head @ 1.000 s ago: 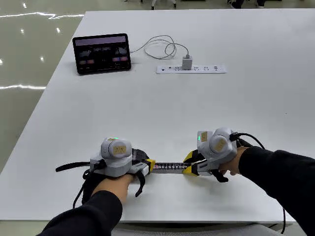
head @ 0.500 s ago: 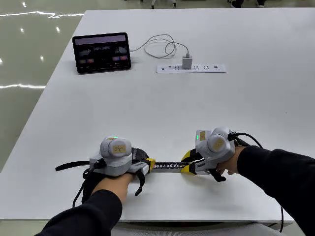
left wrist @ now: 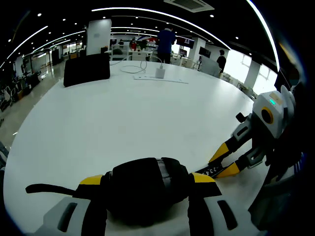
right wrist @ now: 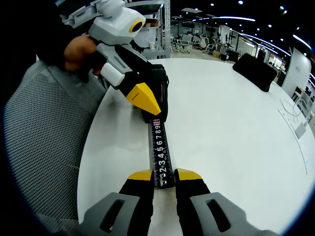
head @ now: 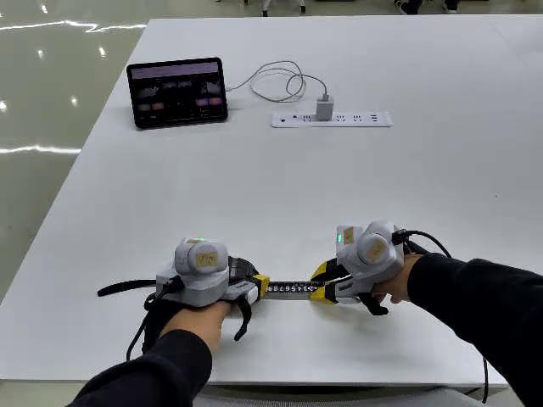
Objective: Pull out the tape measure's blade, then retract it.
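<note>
Because the left gripper has its jaws clamped on either side of the tape measure's black case, that body is pinned low on the bench near the person's edge and should not slide toward the pull; the right gripper, facing it, has its jaws closed on the tip end of the blade, the hold needed to draw the strip out; a short run of numbered blade spans the gap between the two, straight and low over the bench, so I judge the blade to be barely out, whether early in the pull or late in the retraction; well apart, at the far side, a dark tablet stands near a power strip with a plugged charger and looped cable.
</note>
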Tool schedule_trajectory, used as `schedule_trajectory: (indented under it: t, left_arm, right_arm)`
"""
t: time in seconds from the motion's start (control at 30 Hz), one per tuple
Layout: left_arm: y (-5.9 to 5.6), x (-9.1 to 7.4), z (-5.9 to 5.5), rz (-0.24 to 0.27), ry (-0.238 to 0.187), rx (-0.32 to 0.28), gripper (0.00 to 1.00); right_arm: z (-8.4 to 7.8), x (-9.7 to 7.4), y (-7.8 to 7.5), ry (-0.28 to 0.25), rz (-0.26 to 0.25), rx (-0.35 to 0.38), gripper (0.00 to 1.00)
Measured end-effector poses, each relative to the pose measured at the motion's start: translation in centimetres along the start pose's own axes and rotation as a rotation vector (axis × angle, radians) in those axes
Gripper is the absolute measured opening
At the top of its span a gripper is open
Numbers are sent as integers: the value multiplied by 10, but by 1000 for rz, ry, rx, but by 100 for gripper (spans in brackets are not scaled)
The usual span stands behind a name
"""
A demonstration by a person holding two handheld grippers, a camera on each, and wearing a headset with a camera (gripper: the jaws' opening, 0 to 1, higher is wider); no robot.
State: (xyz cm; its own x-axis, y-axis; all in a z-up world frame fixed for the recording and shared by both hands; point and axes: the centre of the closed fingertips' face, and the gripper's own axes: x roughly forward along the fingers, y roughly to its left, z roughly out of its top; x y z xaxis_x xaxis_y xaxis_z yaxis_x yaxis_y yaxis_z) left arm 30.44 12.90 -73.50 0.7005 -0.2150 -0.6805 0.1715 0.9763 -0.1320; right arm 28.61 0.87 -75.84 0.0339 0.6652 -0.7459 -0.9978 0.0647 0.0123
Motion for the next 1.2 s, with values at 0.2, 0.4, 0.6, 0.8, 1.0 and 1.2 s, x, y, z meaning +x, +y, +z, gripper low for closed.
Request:
schedule_trajectory:
  t: [0.2, 0.4, 0.6, 0.8, 1.0, 1.2]
  left_arm:
    - [0, 0, 0, -2, 0, -2, 63]
    - [0, 0, 0, -4, -1, -5, 63]
    - [0, -1, 0, -6, 0, -8, 63]
    - [1, -1, 1, -12, -3, -14, 62]
    - [1, -2, 1, -22, -5, -19, 62]
    - [2, -2, 1, -24, -4, -26, 62]
  right_arm:
    - [2, 2, 0, -5, 1, 13, 12]
    - [5, 5, 0, -5, 3, 8, 12]
    - [7, 7, 0, -9, 3, 6, 12]
    - [10, 9, 0, -13, 9, 12, 12]
    - [14, 13, 1, -18, 8, 9, 12]
    - [16, 15, 0, -23, 7, 5, 12]
